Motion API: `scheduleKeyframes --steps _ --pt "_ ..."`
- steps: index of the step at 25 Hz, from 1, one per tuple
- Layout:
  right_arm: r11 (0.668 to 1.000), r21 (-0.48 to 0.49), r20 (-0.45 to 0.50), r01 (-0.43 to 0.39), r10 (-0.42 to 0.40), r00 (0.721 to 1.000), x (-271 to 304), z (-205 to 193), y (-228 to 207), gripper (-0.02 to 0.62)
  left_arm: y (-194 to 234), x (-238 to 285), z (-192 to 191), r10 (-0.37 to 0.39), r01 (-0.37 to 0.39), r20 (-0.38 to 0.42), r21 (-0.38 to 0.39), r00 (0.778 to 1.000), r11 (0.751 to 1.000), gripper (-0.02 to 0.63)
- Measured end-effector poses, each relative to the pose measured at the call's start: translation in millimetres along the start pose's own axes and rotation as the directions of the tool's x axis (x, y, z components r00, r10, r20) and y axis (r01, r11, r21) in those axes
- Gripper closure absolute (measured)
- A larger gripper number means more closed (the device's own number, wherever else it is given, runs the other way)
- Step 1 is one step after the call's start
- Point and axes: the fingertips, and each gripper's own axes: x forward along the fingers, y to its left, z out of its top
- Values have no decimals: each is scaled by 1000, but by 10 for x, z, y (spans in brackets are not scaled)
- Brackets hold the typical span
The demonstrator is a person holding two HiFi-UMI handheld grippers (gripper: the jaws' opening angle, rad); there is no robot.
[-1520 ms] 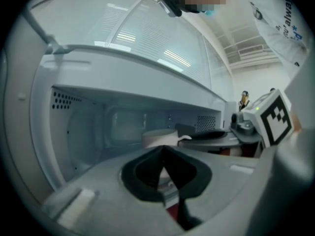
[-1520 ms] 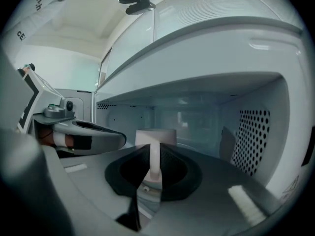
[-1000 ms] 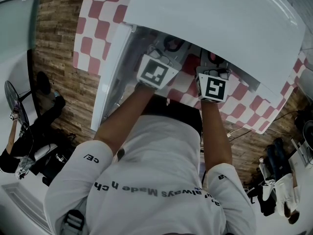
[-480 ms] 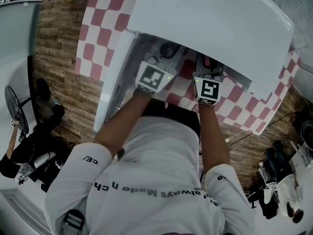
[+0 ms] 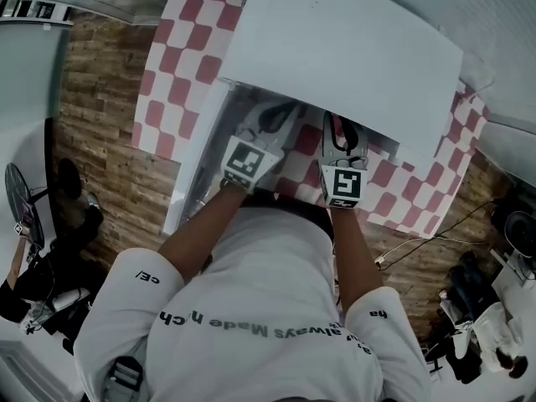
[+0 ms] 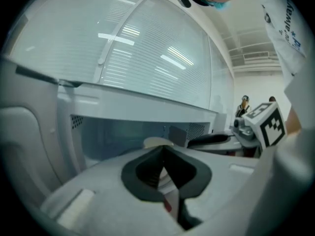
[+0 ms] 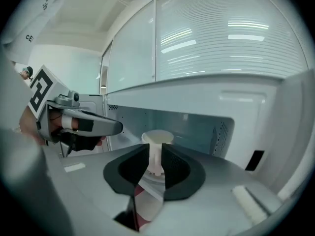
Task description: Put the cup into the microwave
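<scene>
Clamping smooth white cylindrical cup [image 7: 157,137]: right claw [image 7: 155,156], black jaws.

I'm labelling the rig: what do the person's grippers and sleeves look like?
Left gripper and right gripper: pale grey bodies, black jaw pads, each topped by a white cube with black square markers. Short white T-shirt sleeves with dark lettering.
</scene>
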Motion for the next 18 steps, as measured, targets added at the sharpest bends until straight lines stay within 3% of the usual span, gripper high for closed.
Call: scheduleKeyframes --steps 10,18 --pt "1000 14 9 -14 14 1000 -682 595 29 531 -231 -364 545 -31 31 22 8 999 999 603" --pt "999 12 66 -40 39 997 -1081 1353 123 540 -487 -647 1166 -65 64 49 21 997 998 602"
